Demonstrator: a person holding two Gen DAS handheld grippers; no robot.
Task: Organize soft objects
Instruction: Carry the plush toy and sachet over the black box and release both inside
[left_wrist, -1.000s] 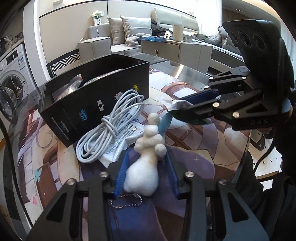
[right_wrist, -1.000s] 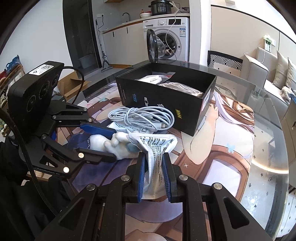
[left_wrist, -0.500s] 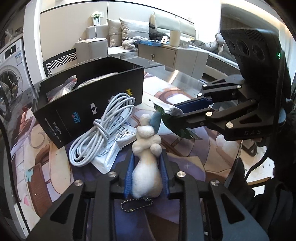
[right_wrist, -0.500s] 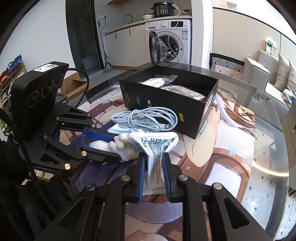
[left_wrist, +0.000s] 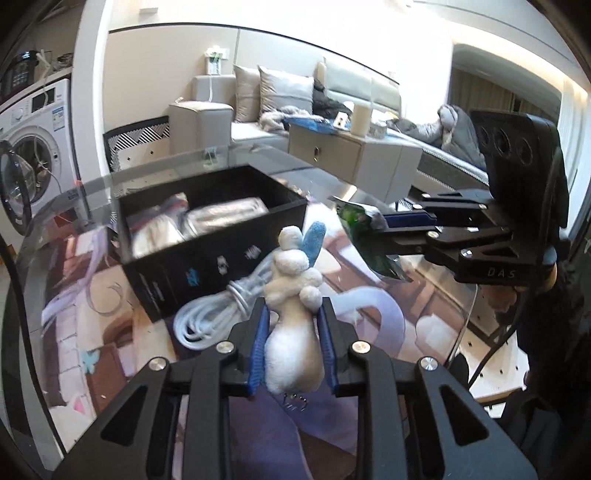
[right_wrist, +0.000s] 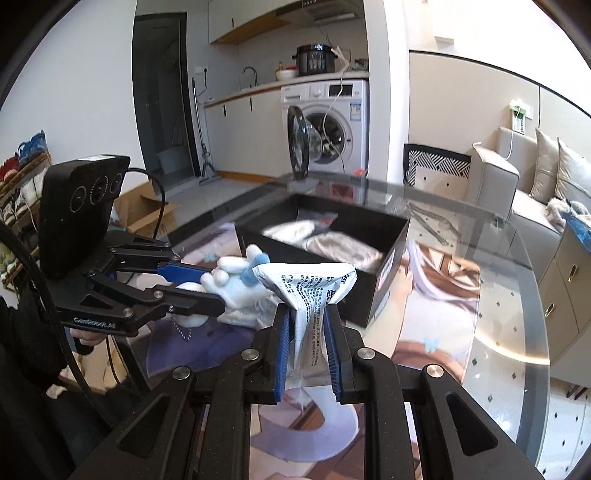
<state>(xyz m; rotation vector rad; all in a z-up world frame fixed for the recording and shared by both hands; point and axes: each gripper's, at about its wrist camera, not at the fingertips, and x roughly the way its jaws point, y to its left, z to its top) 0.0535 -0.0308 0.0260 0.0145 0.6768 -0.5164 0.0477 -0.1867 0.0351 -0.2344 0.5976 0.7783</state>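
Plush toy (left_wrist: 291, 343), a small white figure with a blue ear, sits squeezed at its body between the blue pads of the left gripper (left_wrist: 291, 325), lifted clear of the tabletop (right_wrist: 498, 332) with its bead chain dangling beneath. Soft and very light, it gives under the pads, so the fat middle looks the surest hold; the thin limbs would likely fold away. Just beside it, the right gripper (right_wrist: 308, 354) is clamped on a crinkled printed sachet (right_wrist: 308, 291), pinched at its gathered lower end, the loose top fanning out; the slick film could slip if gripped nearer an edge. Beyond both stands an open black box (right_wrist: 388, 273) already holding pale bagged items, the probable destination. A coiled white cable (left_wrist: 218, 314) lies on the tabletop against the box's near wall.
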